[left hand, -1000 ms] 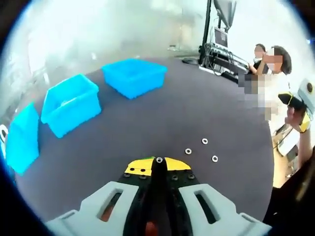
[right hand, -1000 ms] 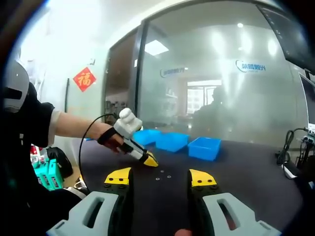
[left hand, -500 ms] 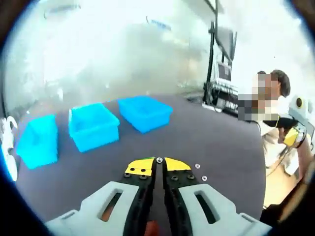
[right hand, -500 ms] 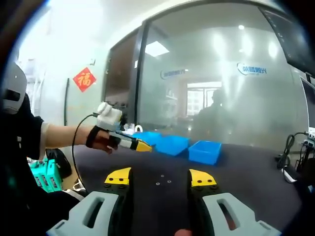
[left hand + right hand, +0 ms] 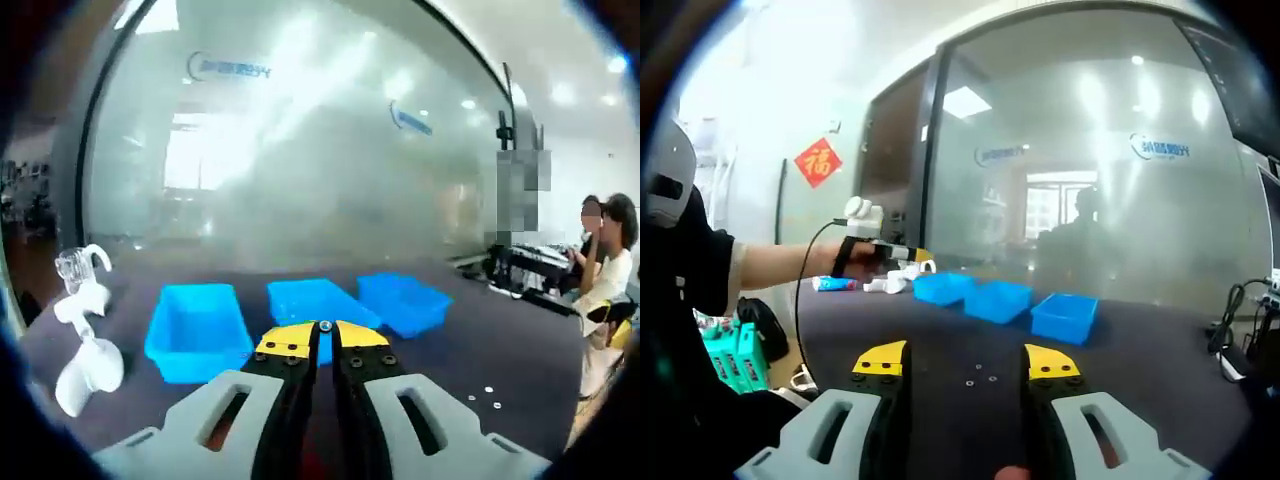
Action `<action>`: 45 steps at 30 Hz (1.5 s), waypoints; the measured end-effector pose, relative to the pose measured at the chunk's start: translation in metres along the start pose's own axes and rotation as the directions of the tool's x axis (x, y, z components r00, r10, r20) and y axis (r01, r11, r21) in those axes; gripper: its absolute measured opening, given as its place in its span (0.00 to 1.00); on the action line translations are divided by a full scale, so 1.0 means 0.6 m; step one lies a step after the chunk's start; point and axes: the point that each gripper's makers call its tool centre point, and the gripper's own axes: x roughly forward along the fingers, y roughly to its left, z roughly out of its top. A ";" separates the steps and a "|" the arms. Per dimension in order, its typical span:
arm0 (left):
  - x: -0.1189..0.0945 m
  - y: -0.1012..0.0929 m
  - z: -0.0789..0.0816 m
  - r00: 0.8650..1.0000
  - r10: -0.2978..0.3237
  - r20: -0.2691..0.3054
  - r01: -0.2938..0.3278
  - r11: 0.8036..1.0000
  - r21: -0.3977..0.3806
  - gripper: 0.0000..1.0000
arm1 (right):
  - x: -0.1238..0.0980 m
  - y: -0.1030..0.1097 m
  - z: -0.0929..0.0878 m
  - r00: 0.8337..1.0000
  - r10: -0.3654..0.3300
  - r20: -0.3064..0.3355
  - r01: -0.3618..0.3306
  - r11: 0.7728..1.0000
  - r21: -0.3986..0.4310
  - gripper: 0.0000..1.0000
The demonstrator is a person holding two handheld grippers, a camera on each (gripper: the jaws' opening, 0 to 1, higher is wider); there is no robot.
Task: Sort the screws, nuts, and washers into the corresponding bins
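Washer [image 5: 325, 326] pinched at the tips of the left gripper [image 5: 323, 340], jaws all but closed on it, carried above the dark table [image 5: 470, 340] and just short of the middle bin [image 5: 305, 300]. A small flat metal ring: judged light, rigid, slick; grip by the rim, squeeze gently or it may flick out.

Count: three blue bins in a row, left bin [image 5: 196, 328], middle, right bin [image 5: 405, 300]. Three loose washers [image 5: 980, 378] lie on the table between the jaws of the right gripper [image 5: 967, 362], which hangs spread wide and holds nothing. No screws or nuts made out. White clamp-like object [image 5: 82, 340] stands beside the left bin.
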 end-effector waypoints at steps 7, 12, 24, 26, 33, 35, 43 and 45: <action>0.051 0.093 0.024 0.993 0.116 0.020 -0.116 0.993 0.029 0.03 | 0.004 0.005 0.008 1.000 0.008 0.000 -0.008 1.000 -0.012 0.39; 0.086 0.128 0.024 0.989 0.150 -0.004 -0.150 0.989 -0.001 0.03 | 0.002 0.004 0.017 1.000 0.006 0.004 -0.005 1.000 -0.017 0.39; 0.141 0.154 0.009 0.978 0.205 -0.038 -0.205 0.979 0.000 0.03 | 0.001 0.005 0.017 1.000 0.004 -0.001 -0.004 1.000 -0.023 0.39; 0.149 0.156 0.004 0.976 0.212 -0.051 -0.211 0.977 0.022 0.03 | 0.001 0.005 0.016 1.000 0.004 -0.001 -0.004 1.000 -0.021 0.39; 0.163 0.150 -0.002 0.973 0.223 -0.057 -0.220 0.974 0.059 0.05 | -0.002 0.001 0.013 1.000 -0.001 -0.001 0.001 1.000 -0.019 0.39; 0.163 0.147 -0.001 0.973 0.224 -0.058 -0.220 0.973 0.063 0.07 | -0.004 0.001 0.014 1.000 -0.002 0.001 0.002 1.000 -0.018 0.39; 0.132 0.118 0.011 0.982 0.183 -0.053 -0.180 0.982 0.056 0.26 | -0.010 -0.002 0.010 1.000 -0.006 0.005 0.006 1.000 -0.011 0.39; 0.115 0.100 0.018 0.988 0.153 -0.026 -0.152 0.988 0.041 0.28 | -0.010 -0.002 0.009 1.000 -0.006 0.005 0.006 1.000 -0.010 0.39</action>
